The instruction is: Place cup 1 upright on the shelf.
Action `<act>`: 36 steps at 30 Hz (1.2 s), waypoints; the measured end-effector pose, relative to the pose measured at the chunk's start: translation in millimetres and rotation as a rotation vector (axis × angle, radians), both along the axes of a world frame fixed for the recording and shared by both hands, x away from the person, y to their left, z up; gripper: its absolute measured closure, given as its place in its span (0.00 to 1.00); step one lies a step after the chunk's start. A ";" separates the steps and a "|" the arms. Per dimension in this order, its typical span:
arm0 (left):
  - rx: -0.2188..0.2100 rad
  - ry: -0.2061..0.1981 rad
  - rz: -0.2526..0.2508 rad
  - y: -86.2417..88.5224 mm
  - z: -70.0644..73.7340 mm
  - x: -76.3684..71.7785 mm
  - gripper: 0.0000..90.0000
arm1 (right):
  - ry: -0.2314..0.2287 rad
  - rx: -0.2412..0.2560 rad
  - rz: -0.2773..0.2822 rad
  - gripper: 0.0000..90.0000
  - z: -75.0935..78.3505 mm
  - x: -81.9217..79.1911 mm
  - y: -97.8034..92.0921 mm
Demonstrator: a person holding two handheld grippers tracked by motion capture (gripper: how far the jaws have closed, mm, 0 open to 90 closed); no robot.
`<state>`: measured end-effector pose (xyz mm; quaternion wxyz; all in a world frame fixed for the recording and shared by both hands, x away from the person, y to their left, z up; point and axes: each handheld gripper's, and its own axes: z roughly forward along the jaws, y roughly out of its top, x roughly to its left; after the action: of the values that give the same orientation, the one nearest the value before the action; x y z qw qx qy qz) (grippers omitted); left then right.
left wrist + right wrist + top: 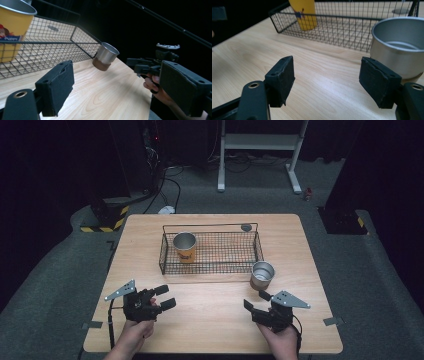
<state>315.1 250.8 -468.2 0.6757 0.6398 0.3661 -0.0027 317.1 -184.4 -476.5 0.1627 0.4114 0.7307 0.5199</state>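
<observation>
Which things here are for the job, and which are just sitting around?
For the job:
- silver cup on the table, nearest the right gripper
- left gripper, open too
- wire basket
- yellow cup standing inside the basket

Just sitting around:
- wooden table
- white stand on the floor behind
- cables on the floor

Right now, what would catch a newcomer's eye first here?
The wire basket at mid-table, with a yellow cup upright in its left end. A silver cup stands outside, off the basket's right front corner. Nearer the person, the left gripper and right gripper wait open.
</observation>
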 end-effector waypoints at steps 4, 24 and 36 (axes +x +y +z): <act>0.008 -0.006 0.012 2.2 -1.0 0.9 0.16 | -0.039 0.025 -0.002 0.32 4.9 -3.5 -2.4; 0.099 -0.012 0.117 18.3 -7.3 4.8 0.16 | -0.096 0.005 -0.118 0.24 9.4 -1.1 -24.3; 0.133 -0.001 0.137 19.8 -11.6 7.7 0.16 | -0.100 -0.088 -0.208 0.11 -2.6 8.9 -36.7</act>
<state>322.8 270.6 -479.8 0.6305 0.6567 0.4081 0.0679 326.0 -221.1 -479.2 0.2698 0.4511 0.6972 0.4875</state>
